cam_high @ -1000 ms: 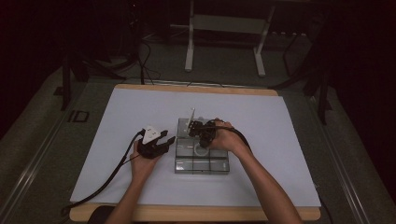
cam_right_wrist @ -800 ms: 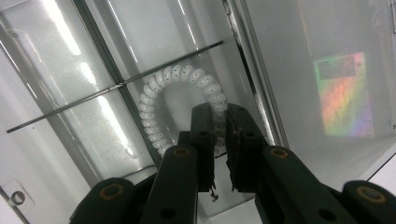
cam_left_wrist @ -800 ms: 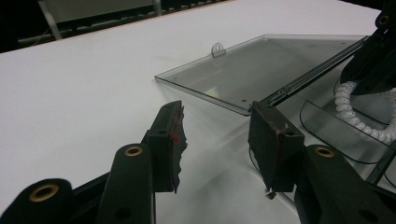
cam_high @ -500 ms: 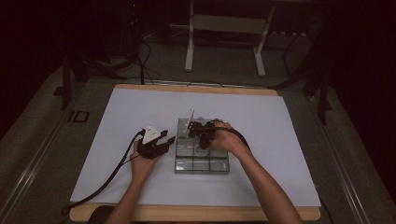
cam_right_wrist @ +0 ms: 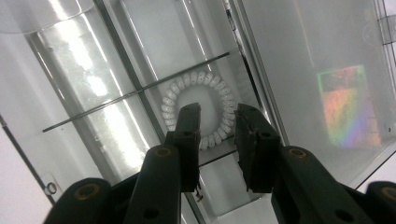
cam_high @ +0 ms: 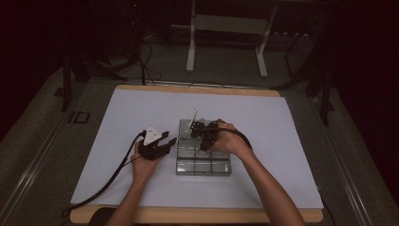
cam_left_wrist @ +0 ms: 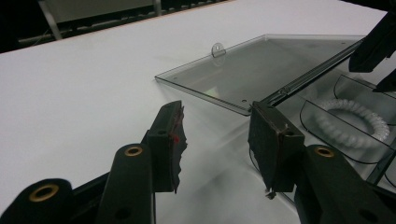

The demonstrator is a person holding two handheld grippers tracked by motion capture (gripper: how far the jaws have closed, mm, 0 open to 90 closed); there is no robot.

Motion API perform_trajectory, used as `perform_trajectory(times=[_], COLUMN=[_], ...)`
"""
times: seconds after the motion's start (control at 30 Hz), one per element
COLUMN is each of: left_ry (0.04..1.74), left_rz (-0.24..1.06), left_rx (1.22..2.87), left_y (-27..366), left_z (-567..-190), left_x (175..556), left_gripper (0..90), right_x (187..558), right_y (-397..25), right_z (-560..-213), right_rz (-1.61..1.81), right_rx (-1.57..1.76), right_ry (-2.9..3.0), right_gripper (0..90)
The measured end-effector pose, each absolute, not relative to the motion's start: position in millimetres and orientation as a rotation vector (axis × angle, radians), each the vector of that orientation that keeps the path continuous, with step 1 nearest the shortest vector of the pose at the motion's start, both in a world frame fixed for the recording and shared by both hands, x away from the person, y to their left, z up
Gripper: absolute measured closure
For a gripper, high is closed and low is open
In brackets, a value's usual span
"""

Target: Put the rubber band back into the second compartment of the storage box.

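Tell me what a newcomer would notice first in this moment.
A clear plastic compartment box sits mid-table on the white table cover, its lid folded open and lying flat behind it. In one compartment lies a white beaded bracelet, and the right tool hangs open just above it. The left tool, also open, waits beside the box's left edge.

- White sheet (cam_high: 141,117) lies flat over the tabletop, covering most of it.
- Wooden table edge (cam_high: 197,88) shows along the far side and the near side.
- Metal stand legs (cam_high: 190,42) rise beyond the table.
- Dark cables (cam_high: 141,61) lie on the floor, far left.
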State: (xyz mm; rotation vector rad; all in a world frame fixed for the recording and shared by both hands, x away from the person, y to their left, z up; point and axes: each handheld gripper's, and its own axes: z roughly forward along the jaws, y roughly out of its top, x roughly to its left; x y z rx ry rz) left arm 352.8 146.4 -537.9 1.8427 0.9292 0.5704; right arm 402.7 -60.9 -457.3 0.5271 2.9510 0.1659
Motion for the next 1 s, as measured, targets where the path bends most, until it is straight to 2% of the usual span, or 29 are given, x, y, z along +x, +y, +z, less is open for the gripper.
perform_trajectory(times=[0.37, 1.0], left_ry=[0.925, 0.929], left_rz=[0.571, 0.568], left_rx=[1.843, 1.838], left_y=[147, 146], left_z=[-538, -538], left_x=[353, 353], left_gripper=[55.5, 55.3], right_x=[399, 404], right_y=[-67, -104], right_z=[-446, -434], right_rz=[0.231, 0.411], right_rx=[0.547, 0.734], right_ry=[2.930, 2.841], right_gripper=[66.0, 58.3])
